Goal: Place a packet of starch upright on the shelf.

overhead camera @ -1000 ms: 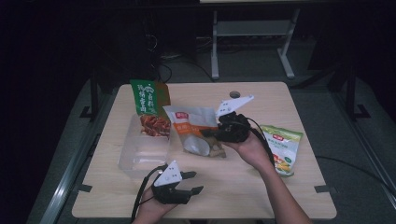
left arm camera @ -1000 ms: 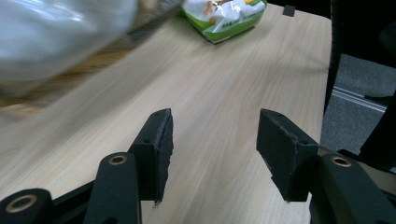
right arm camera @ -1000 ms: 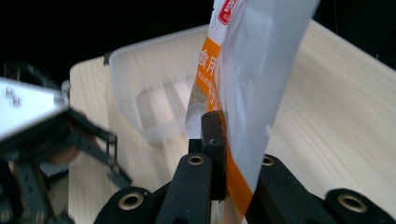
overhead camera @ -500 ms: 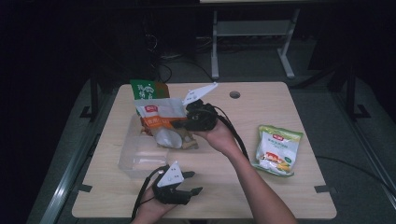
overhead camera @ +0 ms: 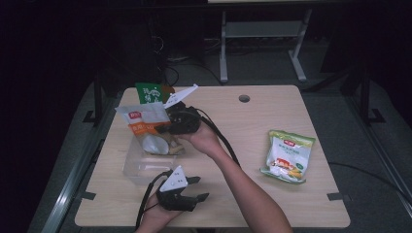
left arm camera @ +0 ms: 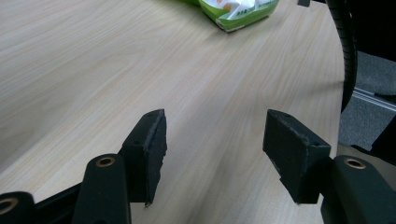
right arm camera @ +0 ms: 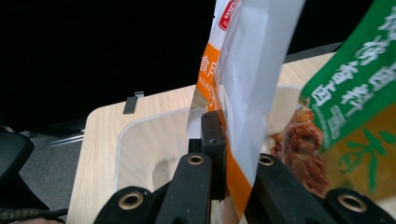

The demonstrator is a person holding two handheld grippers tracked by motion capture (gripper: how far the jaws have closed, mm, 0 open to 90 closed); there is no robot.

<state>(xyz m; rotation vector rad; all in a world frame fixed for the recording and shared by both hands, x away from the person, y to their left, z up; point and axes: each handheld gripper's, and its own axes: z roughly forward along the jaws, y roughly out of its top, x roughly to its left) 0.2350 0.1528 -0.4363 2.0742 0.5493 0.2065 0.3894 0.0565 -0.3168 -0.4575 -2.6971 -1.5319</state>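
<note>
My right gripper (overhead camera: pixel 163 129) is shut on a white and orange snack bag (overhead camera: pixel 145 130), which hangs above the clear plastic bin (overhead camera: pixel 138 170) at the table's left. In the right gripper view the white and orange snack bag (right arm camera: pixel 243 88) is pinched between the jaws, over the clear plastic bin (right arm camera: pixel 144 149). A green and orange packet (overhead camera: pixel 149 92) stands at the bin's far end; the green and orange packet (right arm camera: pixel 359 98) is close on the right in that view. My left gripper (overhead camera: pixel 197 188) rests open near the front edge, nothing between its jaws (left arm camera: pixel 212 144).
A green and yellow snack bag (overhead camera: pixel 287 155) lies on the right side of the wooden table (overhead camera: pixel 252 199); the left gripper view catches its end (left arm camera: pixel 238 10). A cable hole (overhead camera: pixel 244 98) sits near the far edge. A cable trails from each gripper.
My right gripper has carried the white and orange bag leftward, from the table's middle to above the bin. The left gripper has stayed put.
</note>
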